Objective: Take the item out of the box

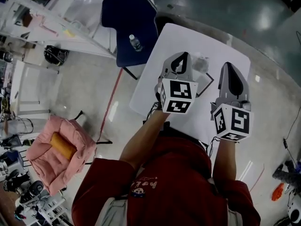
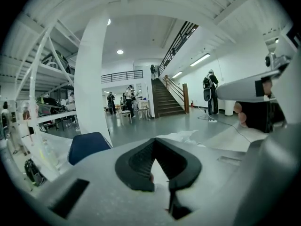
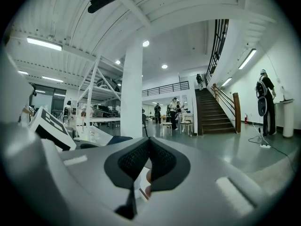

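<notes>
Both grippers are idle. The left gripper (image 1: 183, 60) has its jaws together, tips touching, with nothing between them (image 2: 154, 141). The right gripper (image 1: 229, 67) is the same, jaws closed and empty (image 3: 149, 140). Both are held level above the white rectangular table (image 1: 169, 44) and point out into the hall, not down at the work.

Task thing: I can't positively identify a box. Between the two grippers on the table is a pale crumpled translucent bundle (image 1: 202, 64), half hidden behind the left gripper. In the left gripper view it shows just past the jaw tips (image 2: 181, 136). A thin dark angular outline (image 1: 207, 83) lies beside it, possibly a box edge or flap, but it's too small to tell. Contents aren't readable from here.

My take on doing this step well:
- Tip both grippers down so the bundle comes into their views.
- Open the jaws before descending.
- If the bundle is film or bag material it will probably deform, so pinch a firm edge.
- Use one gripper to pin the container and the other to lift.

Other holders: a dark blue chair (image 1: 123, 13) beside the table carries a clear plastic water bottle (image 1: 135, 42). A pink padded seat (image 1: 44, 166), well apart from the table, holds an orange cylinder (image 1: 62, 146).
</notes>
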The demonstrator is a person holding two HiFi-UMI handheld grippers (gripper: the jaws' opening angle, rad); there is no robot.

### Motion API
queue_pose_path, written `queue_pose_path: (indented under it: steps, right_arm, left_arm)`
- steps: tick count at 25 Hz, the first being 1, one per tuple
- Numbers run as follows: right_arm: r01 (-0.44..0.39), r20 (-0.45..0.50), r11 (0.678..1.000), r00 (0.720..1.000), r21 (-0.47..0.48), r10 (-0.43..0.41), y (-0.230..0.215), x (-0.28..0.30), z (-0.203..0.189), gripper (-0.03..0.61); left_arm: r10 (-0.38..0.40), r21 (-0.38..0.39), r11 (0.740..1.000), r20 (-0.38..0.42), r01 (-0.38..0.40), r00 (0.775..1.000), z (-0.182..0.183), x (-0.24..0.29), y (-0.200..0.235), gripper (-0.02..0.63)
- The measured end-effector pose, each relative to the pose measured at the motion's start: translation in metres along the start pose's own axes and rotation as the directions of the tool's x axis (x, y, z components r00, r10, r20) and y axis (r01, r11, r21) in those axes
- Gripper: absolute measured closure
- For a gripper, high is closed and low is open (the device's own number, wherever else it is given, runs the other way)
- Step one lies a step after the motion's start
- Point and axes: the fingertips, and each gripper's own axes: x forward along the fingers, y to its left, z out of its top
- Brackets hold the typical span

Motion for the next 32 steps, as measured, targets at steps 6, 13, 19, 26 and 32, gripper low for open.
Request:
queue_pose_path:
  steps: [6,13,19,26,32]
  right_arm:
    - [0.019,0.011,1.000,1.000,-0.004,-0.019,-0.004,-0.002,-0.001,0.577]
    - [0.027,0.052,0.999,0.998,-0.020,-0.026,0.007,-0.011,0.010,0.577]
    - [0.037,0.121,0.999,0.992,-0.036,-0.032,0.018,-0.021,0.023,0.577]
    - [0.080,0.240,0.995,0.969,-0.063,-0.062,0.022,-0.047,0.045,0.577]
    - [0.090,0.251,0.994,0.965,-0.066,-0.071,0.028,-0.056,0.046,0.577]
  left_arm:
    - [0.041,-0.021,0.999,0.115,-0.039,0.993,0.033,-0.019,0.004,0.609]
    - [0.084,-0.068,0.995,0.243,-0.070,0.966,0.062,-0.050,0.011,0.611]
    - [0.107,-0.061,0.994,0.358,-0.091,0.928,0.084,-0.074,0.014,0.611]
    - [0.098,-0.028,0.995,0.478,-0.096,0.873,0.105,-0.103,0.001,0.611]
    - [0.112,-0.075,0.994,0.504,-0.086,0.856,0.103,-0.116,0.003,0.611]
